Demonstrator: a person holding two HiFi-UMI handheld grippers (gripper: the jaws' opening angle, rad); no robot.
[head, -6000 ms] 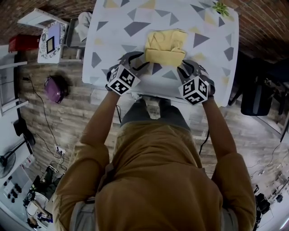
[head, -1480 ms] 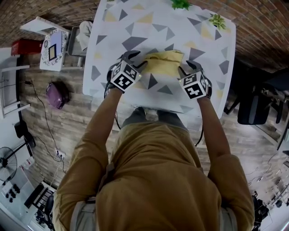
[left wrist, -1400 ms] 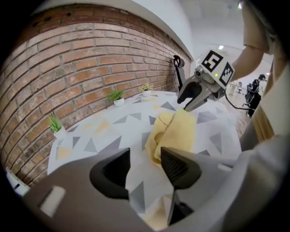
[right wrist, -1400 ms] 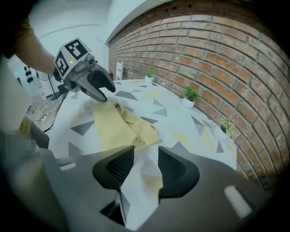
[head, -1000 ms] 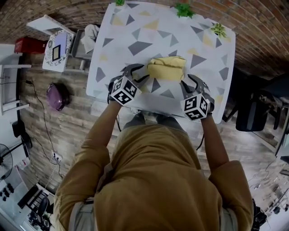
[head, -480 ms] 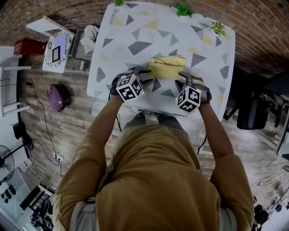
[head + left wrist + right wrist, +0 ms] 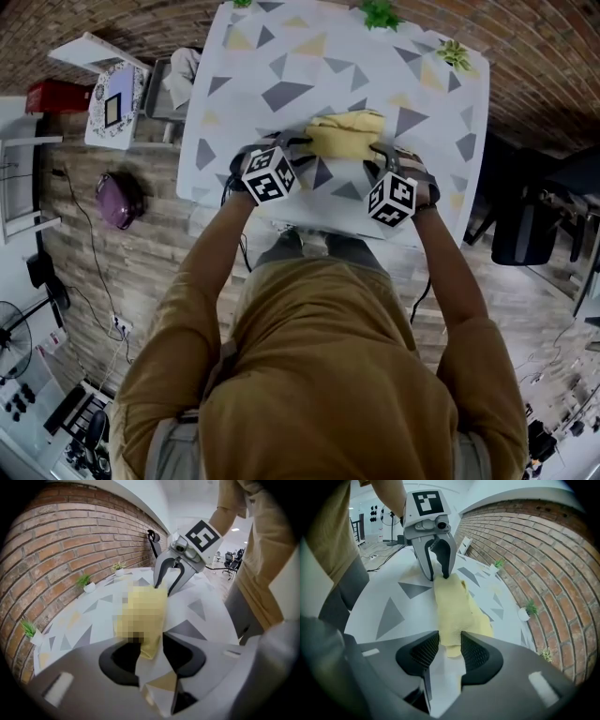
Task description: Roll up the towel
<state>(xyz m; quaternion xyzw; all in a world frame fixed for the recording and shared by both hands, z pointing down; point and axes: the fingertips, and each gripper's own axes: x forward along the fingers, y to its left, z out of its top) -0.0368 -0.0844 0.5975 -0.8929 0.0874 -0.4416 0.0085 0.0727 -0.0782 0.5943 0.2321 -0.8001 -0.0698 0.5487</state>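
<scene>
A yellow towel (image 7: pixel 345 136) lies rolled into a short bundle near the front of the white table (image 7: pixel 281 56) with grey and yellow triangles. My left gripper (image 7: pixel 300 150) is at the roll's left end. Its jaws have just been closing, and the towel's end (image 7: pixel 149 645) sits pinched between its pads. My right gripper (image 7: pixel 378 161) holds the opposite end, with the towel (image 7: pixel 457 606) pressed between its ribbed pads (image 7: pixel 423 654). Each gripper faces the other along the roll: the right gripper (image 7: pixel 168 587) shows in the left gripper view and the left gripper (image 7: pixel 439 576) in the right gripper view.
Small potted plants (image 7: pixel 380 13) (image 7: pixel 454 53) stand along the table's far edge by a brick wall (image 7: pixel 543 550). A side stand with a patterned item (image 7: pixel 112 94) and a purple bag (image 7: pixel 117 199) are on the left, and a dark chair (image 7: pixel 525 225) is on the right.
Both grippers have sunk and rolled inward onto the two ends of the roll. The towel, a looser and larger fold six seconds ago, is now a compact bundle.
</scene>
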